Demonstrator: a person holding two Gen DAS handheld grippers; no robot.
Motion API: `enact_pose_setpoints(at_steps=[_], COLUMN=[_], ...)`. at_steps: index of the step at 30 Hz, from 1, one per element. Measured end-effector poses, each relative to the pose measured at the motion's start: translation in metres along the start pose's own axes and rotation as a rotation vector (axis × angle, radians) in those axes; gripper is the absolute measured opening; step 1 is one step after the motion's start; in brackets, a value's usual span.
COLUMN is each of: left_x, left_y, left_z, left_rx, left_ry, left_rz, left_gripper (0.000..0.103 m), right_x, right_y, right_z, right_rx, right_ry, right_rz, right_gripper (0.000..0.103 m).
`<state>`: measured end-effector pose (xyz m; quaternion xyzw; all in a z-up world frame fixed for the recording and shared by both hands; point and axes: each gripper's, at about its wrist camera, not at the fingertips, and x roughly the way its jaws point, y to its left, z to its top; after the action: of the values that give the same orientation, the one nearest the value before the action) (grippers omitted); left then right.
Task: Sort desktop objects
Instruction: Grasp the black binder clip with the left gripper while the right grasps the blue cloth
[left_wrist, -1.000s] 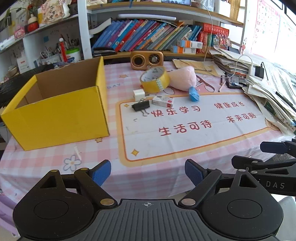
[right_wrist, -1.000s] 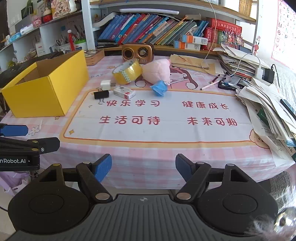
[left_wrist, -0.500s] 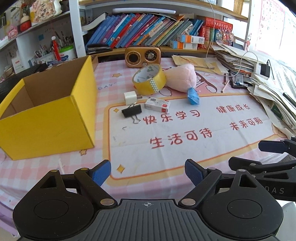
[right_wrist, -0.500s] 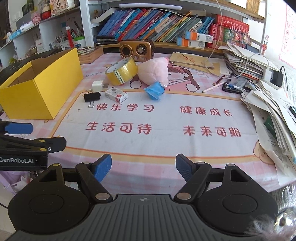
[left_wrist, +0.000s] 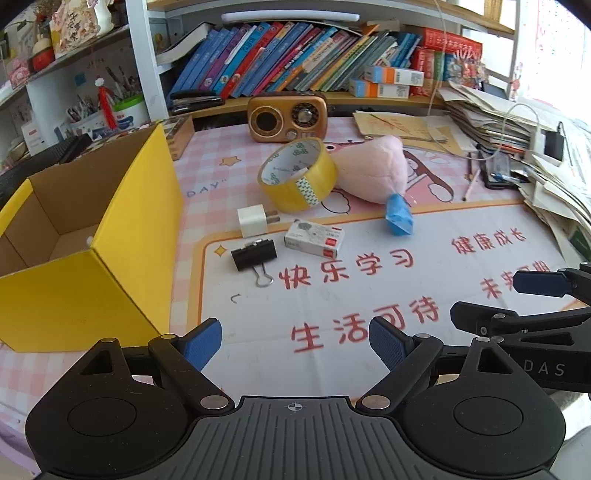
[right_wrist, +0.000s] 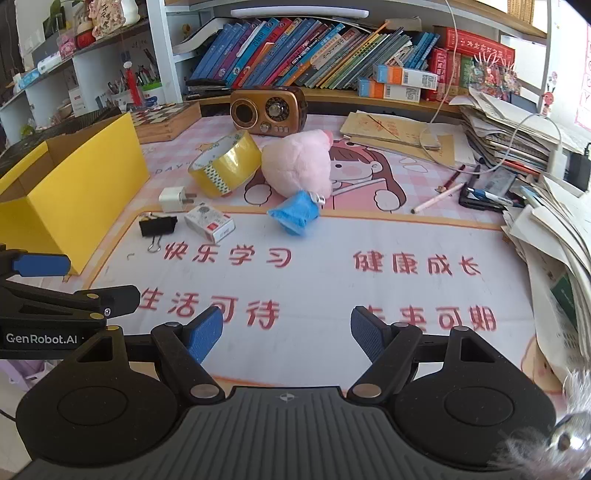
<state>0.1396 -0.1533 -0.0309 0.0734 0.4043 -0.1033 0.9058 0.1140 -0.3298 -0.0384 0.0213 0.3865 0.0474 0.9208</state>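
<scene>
Two grippers, left gripper (left_wrist: 295, 341) and right gripper (right_wrist: 286, 334), above the tabletop (left_wrist: 369, 295).
Both gape wide, empty; black metal binder clip (left_wrist: 254, 257) lies beside open yellow cardboard box (left_wrist: 92, 258).

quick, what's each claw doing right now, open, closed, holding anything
Left claw: open, holding nothing.
Right claw: open, holding nothing.

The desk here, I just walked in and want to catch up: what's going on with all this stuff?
A person holds a gripper in each hand over the near edge of the desk. The left gripper and right gripper both have open jaws with nothing in them. The roll of tape, pink plush toy, white charger, binder clip and small box lie untouched on the mat beside the yellow box.
</scene>
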Motion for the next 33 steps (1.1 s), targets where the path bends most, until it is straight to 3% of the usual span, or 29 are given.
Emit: enact_pose_setpoints(at_steps=[17,26,33], left_x=[0.035,0.053,0.063], left_y=[-0.007,-0.008,-0.005], left_z=[0.039,0.044,0.047], left_rx=[0.003,-0.001,-0.006], left_ry=[-0.043,0.004,0.017], left_rz=[0.074,0.069,0.11], left_gripper=[0.089,0.089,0.089], right_x=[0.049,0.096,0.124], right_y=[-0.029,-0.028,-0.027], right_z=[0.043,0.067,0.08], right_rx=[-0.003,-0.082,-0.088], right_ry=[-0.022,0.002,0.034], right_rz=[0.032,0.06,0.093], right_gripper=[0.075,0.076,0.077])
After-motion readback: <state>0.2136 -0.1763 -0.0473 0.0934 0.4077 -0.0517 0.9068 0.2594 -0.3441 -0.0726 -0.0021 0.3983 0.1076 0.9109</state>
